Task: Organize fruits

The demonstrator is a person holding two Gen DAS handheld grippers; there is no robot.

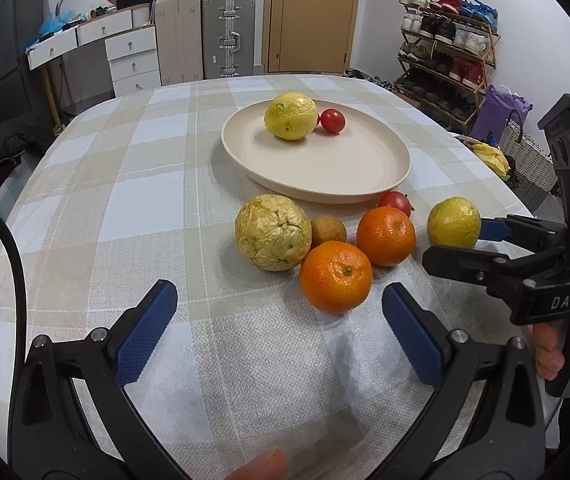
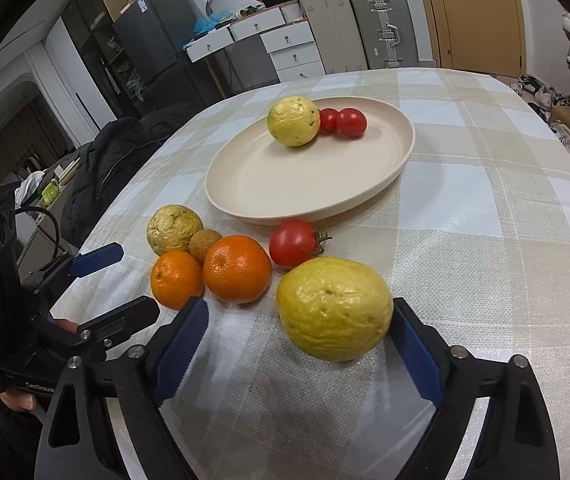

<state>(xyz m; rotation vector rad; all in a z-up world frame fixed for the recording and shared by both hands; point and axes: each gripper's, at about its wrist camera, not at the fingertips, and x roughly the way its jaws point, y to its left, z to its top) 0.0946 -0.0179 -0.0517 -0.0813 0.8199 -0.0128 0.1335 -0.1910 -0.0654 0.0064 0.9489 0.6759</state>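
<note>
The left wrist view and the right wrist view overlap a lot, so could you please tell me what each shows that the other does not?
Only the left wrist view shows the shoe rack and the left gripper open over bare tablecloth. Only the right wrist view shows the fridge, a second small tomato on the plate, and the right gripper open around a yellow fruit. Both show the plate, two oranges and the suitcases.

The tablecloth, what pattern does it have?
The tablecloth has a plaid check in beige, white and pale blue, clearest in the left wrist view.
</note>
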